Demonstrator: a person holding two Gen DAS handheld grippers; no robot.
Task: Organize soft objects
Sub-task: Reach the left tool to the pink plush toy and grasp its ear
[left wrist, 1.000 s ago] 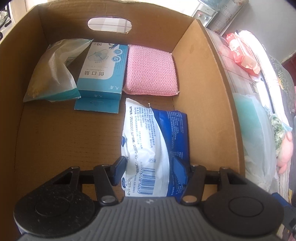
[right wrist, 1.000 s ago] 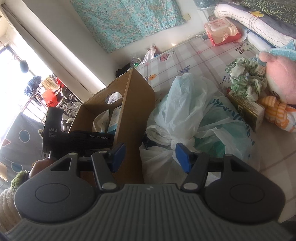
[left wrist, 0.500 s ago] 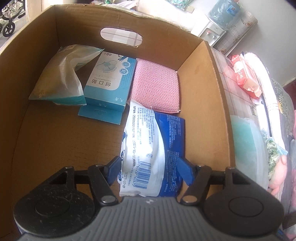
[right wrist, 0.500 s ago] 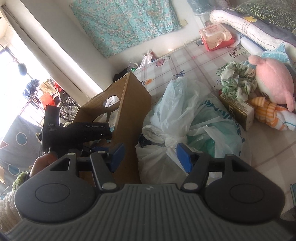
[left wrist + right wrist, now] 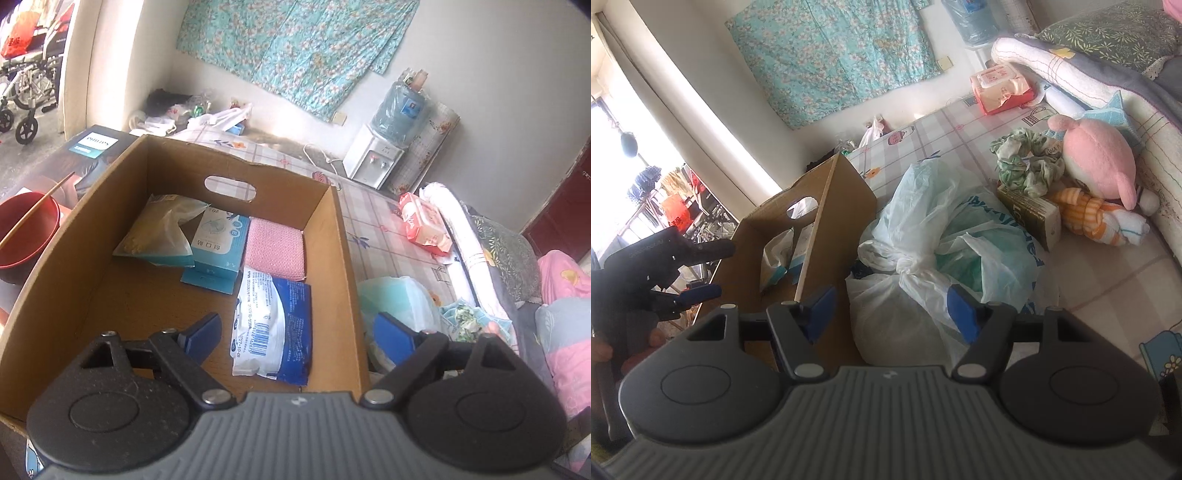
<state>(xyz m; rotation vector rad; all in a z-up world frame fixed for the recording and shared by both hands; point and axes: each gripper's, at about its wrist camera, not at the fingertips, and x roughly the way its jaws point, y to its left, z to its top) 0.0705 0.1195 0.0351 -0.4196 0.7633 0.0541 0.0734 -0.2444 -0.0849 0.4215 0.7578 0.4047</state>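
An open cardboard box [image 5: 343,258] holds a blue and white packet [image 5: 273,325], a pink knitted pad [image 5: 275,251], a light-blue carton [image 5: 218,240] and a clear bag [image 5: 159,229]. My left gripper [image 5: 295,328] hovers above the box's near side. Its jaws are opening wide and touch nothing; the packet lies loose on the box floor below. In the right wrist view the box [image 5: 834,221] stands left of tied plastic bags [image 5: 934,229]. My right gripper [image 5: 892,301] hangs in front of those bags, jaws opening, nothing between them. The left gripper [image 5: 713,269] shows at the left there.
Right of the bags lie a green scrunched cloth [image 5: 1027,162], a pink plush toy [image 5: 1097,155], an orange striped toy [image 5: 1097,218] and a brown carton [image 5: 1030,210]. A red bowl [image 5: 26,229] with a stick stands left of the box. Bedding [image 5: 498,251] lines the right side.
The left gripper let go of the blue and white packet, spread its jaws and rose back out of the box. The right gripper shifted a little and its jaws widened slightly.
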